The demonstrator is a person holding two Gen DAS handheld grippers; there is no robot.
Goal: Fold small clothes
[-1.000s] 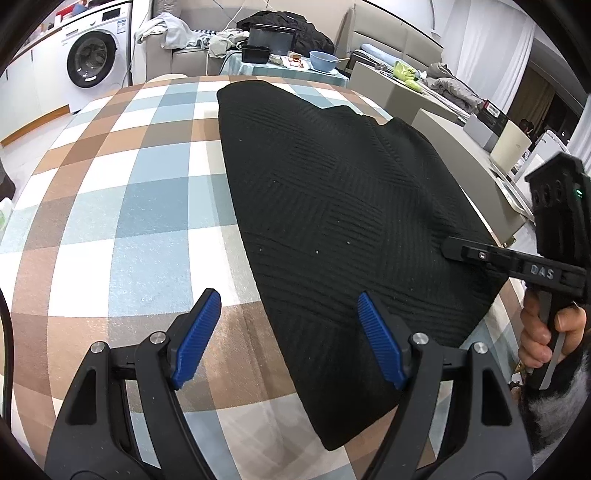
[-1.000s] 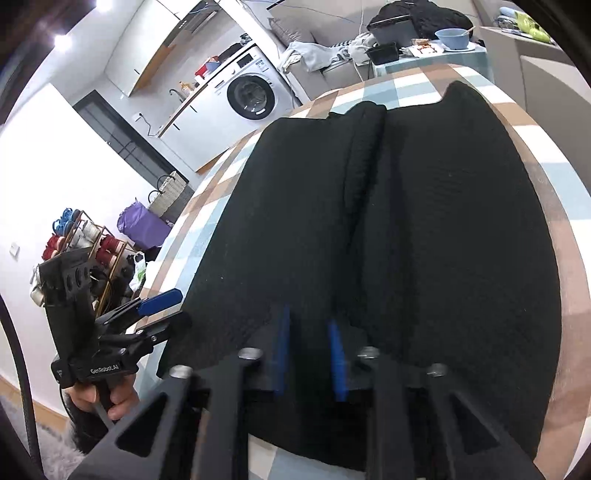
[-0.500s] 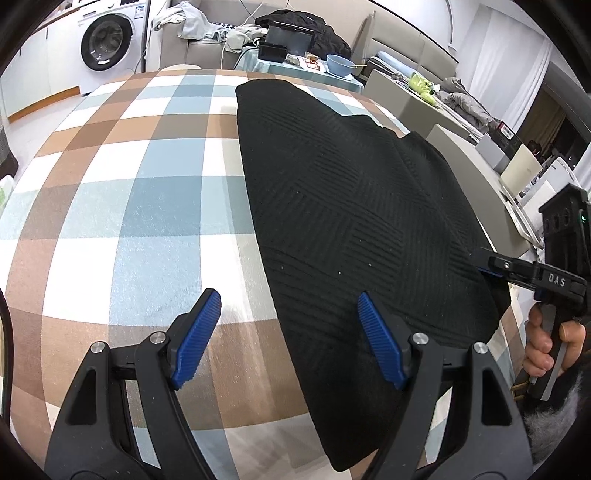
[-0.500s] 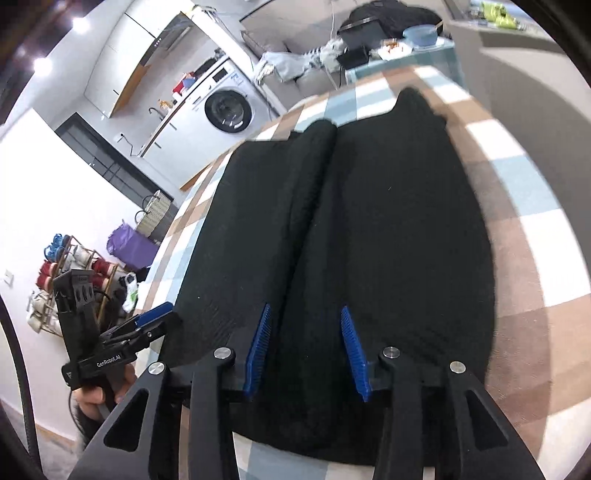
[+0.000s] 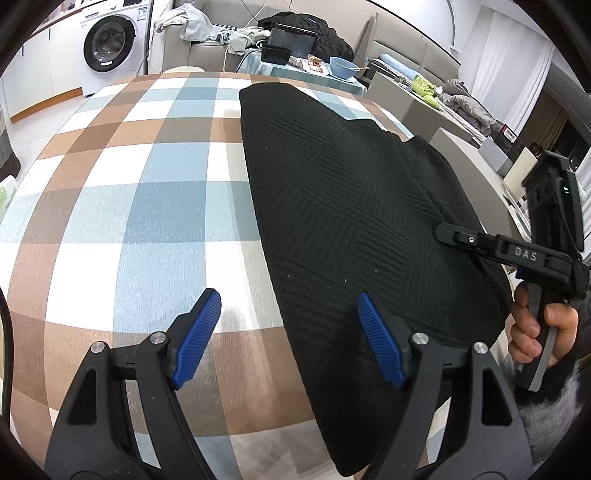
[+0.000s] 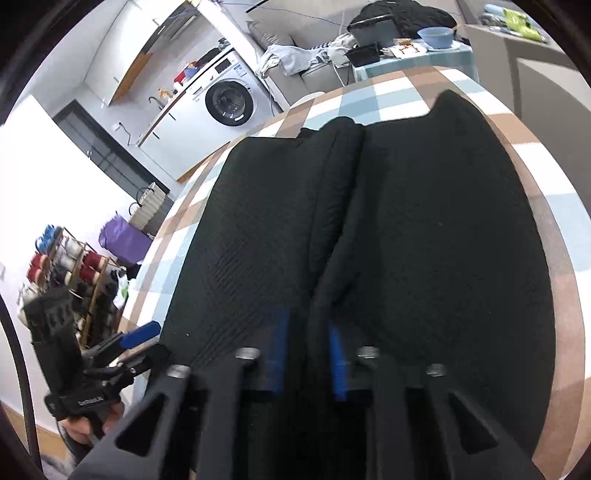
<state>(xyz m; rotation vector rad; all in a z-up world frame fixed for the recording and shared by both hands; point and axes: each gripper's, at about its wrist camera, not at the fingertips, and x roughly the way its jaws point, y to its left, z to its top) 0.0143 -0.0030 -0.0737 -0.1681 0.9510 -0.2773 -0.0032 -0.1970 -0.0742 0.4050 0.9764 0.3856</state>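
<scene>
A black knitted garment (image 5: 354, 206) lies spread on the checked tablecloth (image 5: 147, 206), covering the right half of the table, with its right edge along the table's rim and its near hem hanging slightly over the front edge. In the right wrist view a raised fold runs lengthwise down the middle of the garment (image 6: 332, 229), and a notch shows at its far edge. The right gripper (image 6: 306, 354) has just been closing its jaws, and the blue pads now pinch the near end of that fold, cloth bunched between them. The left gripper (image 5: 288, 336) hovers over the garment's left edge with jaws wide apart, one pad (image 5: 197, 338) above bare cloth-covered table, the other above the knit, neither touching. To the left of the garment the tablecloth is open all the way to the far rim. Beyond the table stand a washing machine (image 5: 109, 42), a sofa piled with clothes (image 5: 207, 29) and a blue bowl (image 5: 343, 66).
</scene>
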